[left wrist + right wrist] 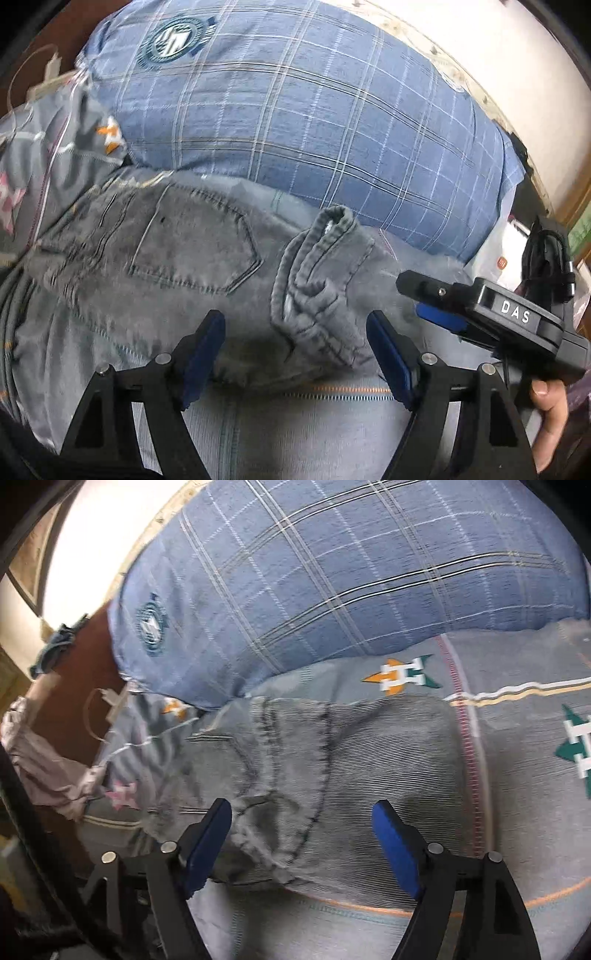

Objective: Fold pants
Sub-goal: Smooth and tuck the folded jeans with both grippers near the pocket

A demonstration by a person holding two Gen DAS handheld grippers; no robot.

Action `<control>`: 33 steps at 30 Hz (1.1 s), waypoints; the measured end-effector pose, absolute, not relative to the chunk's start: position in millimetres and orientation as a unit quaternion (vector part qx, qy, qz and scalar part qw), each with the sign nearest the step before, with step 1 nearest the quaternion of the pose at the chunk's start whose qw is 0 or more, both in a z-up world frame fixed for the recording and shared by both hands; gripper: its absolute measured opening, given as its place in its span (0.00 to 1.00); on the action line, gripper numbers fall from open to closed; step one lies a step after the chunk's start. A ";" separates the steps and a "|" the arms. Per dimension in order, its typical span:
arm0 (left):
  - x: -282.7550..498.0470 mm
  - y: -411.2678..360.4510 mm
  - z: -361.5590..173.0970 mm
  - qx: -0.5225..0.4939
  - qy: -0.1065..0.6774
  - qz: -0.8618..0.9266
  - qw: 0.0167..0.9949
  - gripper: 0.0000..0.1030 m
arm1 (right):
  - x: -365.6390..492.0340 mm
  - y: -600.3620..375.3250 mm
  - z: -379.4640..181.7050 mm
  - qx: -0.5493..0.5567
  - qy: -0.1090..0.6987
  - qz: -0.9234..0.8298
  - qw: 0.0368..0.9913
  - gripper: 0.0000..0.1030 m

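Observation:
Grey denim pants (192, 254) lie folded on a bed, back pocket up, with the leg hems (314, 280) bunched on top at the right. My left gripper (295, 343) is open just above the pants' near edge, its jaws either side of the hems, holding nothing. My right gripper (301, 834) is open over the pants (332, 768) in the right wrist view, near the crumpled near edge, empty. The right gripper also shows in the left wrist view (439, 306), to the right of the hems.
A large blue plaid pillow (295, 110) lies right behind the pants and also fills the top of the right wrist view (351, 572). The grey patterned bedsheet (517, 757) spreads to the right. Crumpled cloth (48, 764) and the bed's left edge are at the left.

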State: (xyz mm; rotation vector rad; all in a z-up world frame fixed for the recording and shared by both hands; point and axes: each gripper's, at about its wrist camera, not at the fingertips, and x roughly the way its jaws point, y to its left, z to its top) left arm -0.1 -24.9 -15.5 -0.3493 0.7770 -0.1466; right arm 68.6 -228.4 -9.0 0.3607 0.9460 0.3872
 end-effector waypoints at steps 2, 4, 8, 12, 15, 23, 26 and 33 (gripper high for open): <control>6.0 -36.5 -12.8 -0.155 0.389 -0.077 0.905 0.77 | 65.9 -232.4 -5.5 0.168 0.454 0.158 0.861 0.78; 6.0 -47.4 -13.2 -0.127 0.393 -0.081 0.907 0.77 | 58.1 -237.3 -0.4 0.163 0.449 0.136 0.868 0.78; -2.3 -48.8 -16.4 -0.133 0.394 -0.095 0.904 0.77 | 53.1 -246.5 -2.9 0.162 0.460 0.111 0.866 0.78; -6.4 -40.3 -13.8 -0.100 0.390 -0.063 0.913 0.77 | 50.7 -246.7 16.1 0.156 0.440 0.109 0.877 0.78; -14.3 -5.4 -8.3 -0.148 0.382 -0.048 0.911 0.77 | 38.1 -234.6 30.6 0.152 0.423 0.126 0.884 0.78; -15.1 108.0 -22.1 -0.278 0.391 0.031 0.877 0.77 | 43.0 -157.7 33.9 0.140 0.433 0.217 0.864 0.78; -18.6 143.5 -36.1 -0.311 0.394 0.060 0.863 0.77 | 53.8 -118.0 27.0 0.134 0.433 0.260 0.852 0.78; -20.8 194.8 -79.0 -0.386 0.406 0.085 0.824 0.77 | 81.8 -40.0 -13.3 0.128 0.471 0.303 0.818 0.78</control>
